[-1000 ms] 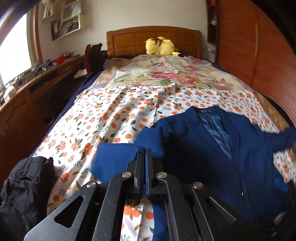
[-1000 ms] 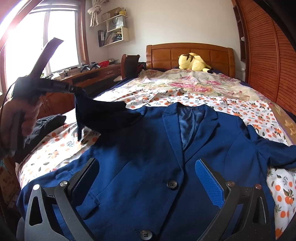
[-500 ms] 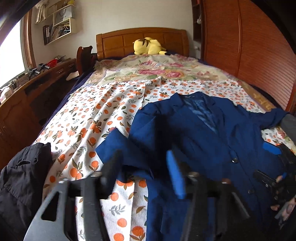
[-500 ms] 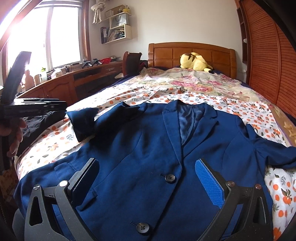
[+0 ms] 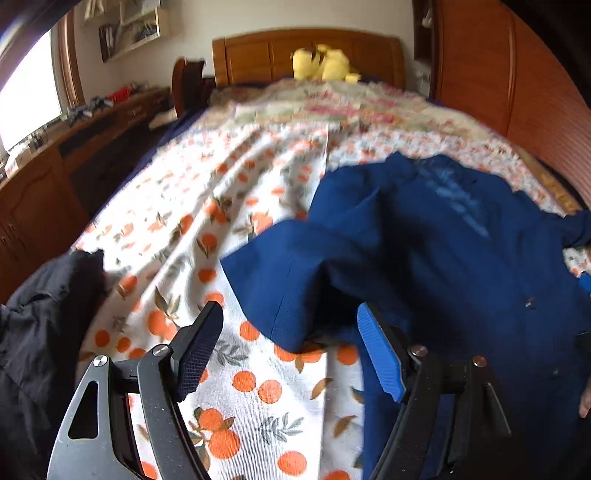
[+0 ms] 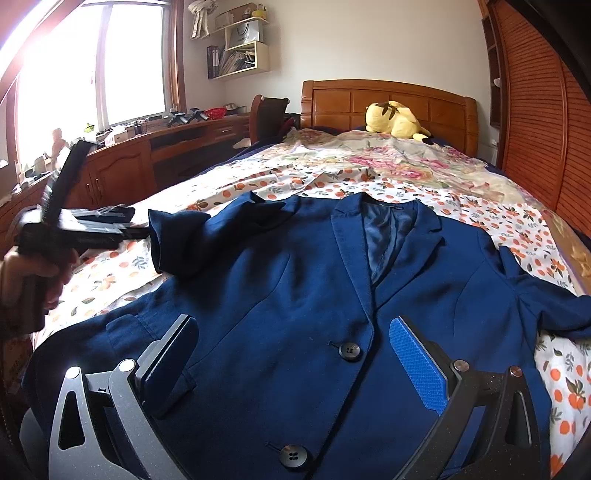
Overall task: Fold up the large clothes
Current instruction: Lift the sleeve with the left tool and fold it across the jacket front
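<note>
Left tool (image 5: 290, 332) opening, nothing pinched, above navy blazer (image 6: 295, 295); no legible writing.

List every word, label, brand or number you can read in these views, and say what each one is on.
None can be read for certain.
Paper bag on the wall shelf: dark print across its front, too small to read.
Binders on that shelf: spines show no legible lettering.
Blue blazer: no visible tag or label at the collar; its buttons carry no marking.
Left wrist view: too blurred for any text.
</note>
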`<state>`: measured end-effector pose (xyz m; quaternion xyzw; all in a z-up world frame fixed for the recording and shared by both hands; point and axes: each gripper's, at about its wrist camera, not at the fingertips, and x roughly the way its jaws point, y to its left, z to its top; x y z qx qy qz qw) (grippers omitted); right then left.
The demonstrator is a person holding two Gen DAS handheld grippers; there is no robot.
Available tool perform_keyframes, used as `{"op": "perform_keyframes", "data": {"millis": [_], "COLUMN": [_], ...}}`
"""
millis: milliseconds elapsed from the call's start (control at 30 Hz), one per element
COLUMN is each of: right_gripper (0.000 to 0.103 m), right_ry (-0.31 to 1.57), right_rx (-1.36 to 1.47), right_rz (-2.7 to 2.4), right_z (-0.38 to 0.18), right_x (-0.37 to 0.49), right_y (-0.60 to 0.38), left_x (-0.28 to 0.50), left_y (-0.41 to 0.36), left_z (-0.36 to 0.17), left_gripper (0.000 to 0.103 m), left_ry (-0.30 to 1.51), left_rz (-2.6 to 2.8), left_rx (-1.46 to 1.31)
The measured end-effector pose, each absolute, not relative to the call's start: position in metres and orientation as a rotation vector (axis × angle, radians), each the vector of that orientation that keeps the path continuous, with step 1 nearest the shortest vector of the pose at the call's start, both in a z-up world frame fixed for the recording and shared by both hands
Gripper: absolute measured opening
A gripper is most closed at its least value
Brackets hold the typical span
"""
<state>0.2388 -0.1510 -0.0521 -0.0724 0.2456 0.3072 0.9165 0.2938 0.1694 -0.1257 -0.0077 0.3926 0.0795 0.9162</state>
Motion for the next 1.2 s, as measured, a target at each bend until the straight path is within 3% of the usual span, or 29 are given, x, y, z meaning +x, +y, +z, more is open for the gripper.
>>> {"op": "perform_keyframes", "data": {"millis": [167,267,300,367,633,833,1200], "right_gripper": [0.103,0.103,0.103,0.103,0.103,0.103,0.103], "right_ry": [0.515,0.511,0.509,0.506,0.477,0.459,0.415], "right_rx": [-0.147,-0.144,-0.143,-0.14,-0.127,-0.103,-0.062], "right_rz": [0.634,0.634,0.633,0.631,0.6,0.559,0.492], "right_z": [-0.054,-0.053,-0.052,-0.052,-0.048,-0.042,-0.026], "right_x": [0.243,0.243,0.242,0.241,0.232,0.222,0.195], "right_y": [-0.153,-0.154,-0.155,-0.157,-0.178,-0.205,-0.238], "left_x": [0.306,0.307,0.307,0.308,0.302,0.293,0.272], "left_y": [0.181,0.185,0.186,0.186,0.142,0.066,-0.02], "left_z": [-0.146,-0.147,-0.146,-0.142,-0.065,-0.01,-0.015], "left_gripper": [0.073,0.043,0.023,0.004,0.002,0.002,0.002], "left_ry": [0.856,0.864,0.87,0.876,0.726,0.606,0.584], "left_rz": [0.217,0.207,0.192,0.179,0.196,0.101,-0.038], "left_rx": [-0.022,-0.034,-0.045,-0.054,0.044,0.116,0.18]}}
